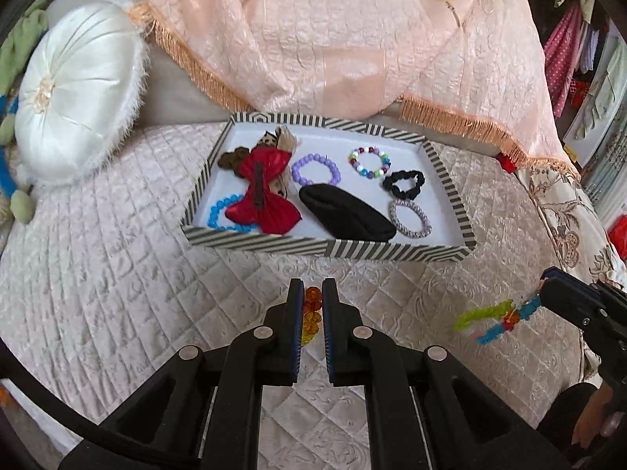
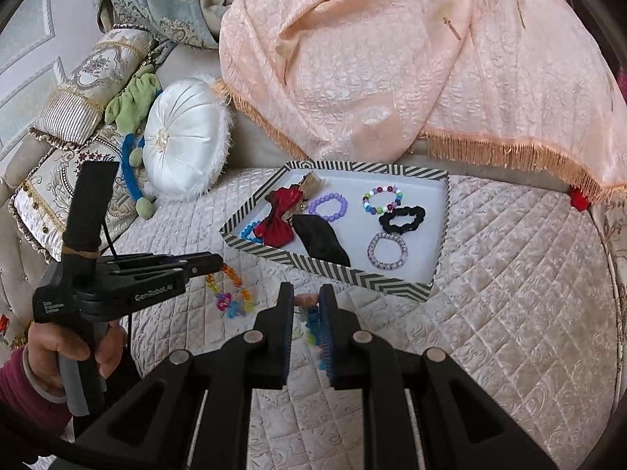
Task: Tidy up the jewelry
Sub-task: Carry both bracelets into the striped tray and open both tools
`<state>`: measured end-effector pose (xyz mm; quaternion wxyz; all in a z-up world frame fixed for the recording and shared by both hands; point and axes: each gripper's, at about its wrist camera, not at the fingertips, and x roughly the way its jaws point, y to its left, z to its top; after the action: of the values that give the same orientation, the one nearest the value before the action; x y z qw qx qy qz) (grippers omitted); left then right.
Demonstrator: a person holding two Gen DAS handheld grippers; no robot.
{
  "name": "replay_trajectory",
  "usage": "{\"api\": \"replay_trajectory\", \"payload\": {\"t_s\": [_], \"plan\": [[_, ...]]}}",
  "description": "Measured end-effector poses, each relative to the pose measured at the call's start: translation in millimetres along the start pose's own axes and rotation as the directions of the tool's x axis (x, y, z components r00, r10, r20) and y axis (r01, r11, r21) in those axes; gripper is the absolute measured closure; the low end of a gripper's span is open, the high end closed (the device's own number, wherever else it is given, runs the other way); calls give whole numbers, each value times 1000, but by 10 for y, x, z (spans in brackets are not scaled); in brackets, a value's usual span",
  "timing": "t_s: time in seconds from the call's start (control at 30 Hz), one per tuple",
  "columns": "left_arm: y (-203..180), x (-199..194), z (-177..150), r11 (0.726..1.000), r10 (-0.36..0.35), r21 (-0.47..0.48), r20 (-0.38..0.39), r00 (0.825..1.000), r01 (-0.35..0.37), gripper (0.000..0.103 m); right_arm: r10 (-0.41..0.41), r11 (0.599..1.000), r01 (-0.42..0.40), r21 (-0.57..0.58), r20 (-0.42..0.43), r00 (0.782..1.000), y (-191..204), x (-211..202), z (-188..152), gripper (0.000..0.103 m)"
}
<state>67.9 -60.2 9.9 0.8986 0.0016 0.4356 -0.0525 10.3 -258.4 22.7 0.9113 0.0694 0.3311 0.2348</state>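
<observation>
A striped tray (image 1: 329,248) (image 2: 352,274) lies on the quilted bed. It holds a red bow (image 1: 264,199), a purple bead bracelet (image 1: 315,166), a multicoloured bead bracelet (image 1: 370,164), a black scrunchie (image 1: 403,184), a lilac spiral band (image 1: 409,217), a black pouch (image 1: 347,213) and a blue bead bracelet (image 1: 221,213). My left gripper (image 1: 312,286) (image 2: 213,264) hangs in front of the tray, shut on an orange bead bracelet (image 1: 312,305) (image 2: 235,276) with bright charms. To its right, my right gripper (image 2: 307,293) (image 1: 542,286) is shut on a multicoloured fuzzy band (image 1: 490,321) (image 2: 313,321).
A peach fringed cloth (image 1: 333,39) drapes behind the tray. A round white cushion (image 1: 74,94) and patterned pillows (image 2: 70,117) lie at the left. A hand (image 2: 58,348) grips the left tool's handle. Quilted cover (image 2: 509,293) spreads around the tray.
</observation>
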Motion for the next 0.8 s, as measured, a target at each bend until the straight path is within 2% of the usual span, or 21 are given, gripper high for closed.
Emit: {"api": "replay_trajectory", "payload": {"t_s": [0.4, 0.8], "plan": [[-9, -68, 179, 999, 32, 30, 32, 999, -33, 103, -25, 1000, 25, 8, 1, 1000, -156, 33, 144, 90], [26, 95, 696, 997, 62, 38, 45, 997, -64, 103, -45, 999, 46, 27, -8, 999, -419, 336, 572, 90]]}}
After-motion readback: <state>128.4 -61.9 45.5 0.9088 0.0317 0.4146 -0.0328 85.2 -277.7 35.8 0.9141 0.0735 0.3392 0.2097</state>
